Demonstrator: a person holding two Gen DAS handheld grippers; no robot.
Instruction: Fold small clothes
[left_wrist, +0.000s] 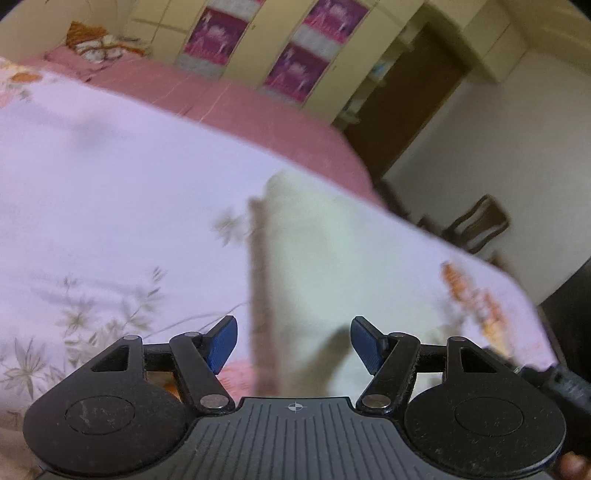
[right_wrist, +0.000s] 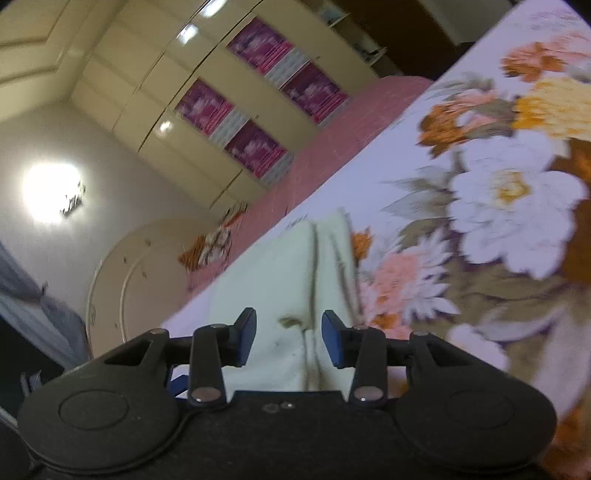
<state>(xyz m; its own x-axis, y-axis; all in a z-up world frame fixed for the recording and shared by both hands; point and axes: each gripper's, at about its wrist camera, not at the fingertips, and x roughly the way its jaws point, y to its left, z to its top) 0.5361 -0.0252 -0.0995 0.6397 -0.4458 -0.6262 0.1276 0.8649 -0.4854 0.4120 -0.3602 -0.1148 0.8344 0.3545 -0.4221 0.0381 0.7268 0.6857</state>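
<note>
A small pale mint-white garment (left_wrist: 306, 266) lies on the floral bedsheet (left_wrist: 110, 206), with a brownish edge strip along its left side. It also shows in the right wrist view (right_wrist: 273, 280), with a vertical seam and a small dark mark. My left gripper (left_wrist: 293, 341) is open just above the garment's near end, blue pads apart, holding nothing. My right gripper (right_wrist: 288, 339) is open over the garment's near end, straddling the seam, holding nothing. Both views are motion-blurred.
A pink blanket (left_wrist: 229, 96) covers the far side of the bed. A wardrobe (left_wrist: 258, 44) with magenta panels stands behind. A pillow (left_wrist: 96, 44) lies at the far corner. A wooden chair (left_wrist: 476, 225) stands by the bed's right edge.
</note>
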